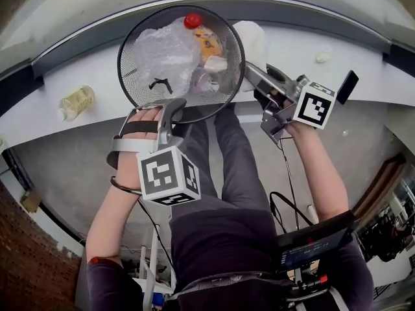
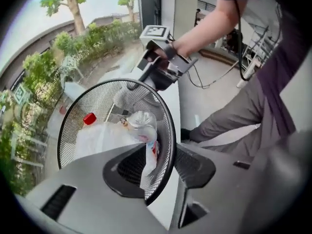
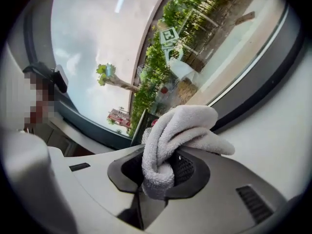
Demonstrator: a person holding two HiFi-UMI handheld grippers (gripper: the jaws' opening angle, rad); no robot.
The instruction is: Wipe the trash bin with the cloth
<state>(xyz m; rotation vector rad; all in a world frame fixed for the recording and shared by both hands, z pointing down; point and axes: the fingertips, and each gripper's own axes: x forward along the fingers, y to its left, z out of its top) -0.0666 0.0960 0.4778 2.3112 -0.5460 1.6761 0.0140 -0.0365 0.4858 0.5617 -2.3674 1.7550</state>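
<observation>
Nearest the operator, the left gripper [image 1: 170,109] is clamped at a moderate opening on the near rim of the wire-mesh trash bin [image 1: 207,105]. The left gripper view shows the rim wire passing between the jaws. The bin is tipped so that its mouth faces up toward the head camera. It rests against the white ledge [image 1: 292,50] and is not empty: a crumpled plastic bag [image 1: 165,54], a red-capped bottle [image 1: 192,21] and other litter lie inside. Just beside the bin's right wall, the right gripper [image 1: 249,70] is closed narrowly on a bunched white cloth [image 1: 251,36], whose free folds stand forward of the jaw tips. Whether the cloth touches the mesh cannot be told. Farther left on the ledge, well apart from the bin, lies a small bottle of yellowish liquid [image 1: 76,101]. Step in hand, as judged: bin steadied, cloth brought to the outer wall, wiping about to start or just started. The next move calls for pressing the cloth flat to the mesh and stroking along the wall while the left grip resists rotation. Light pressure is advised, since the contents may spill.
</observation>
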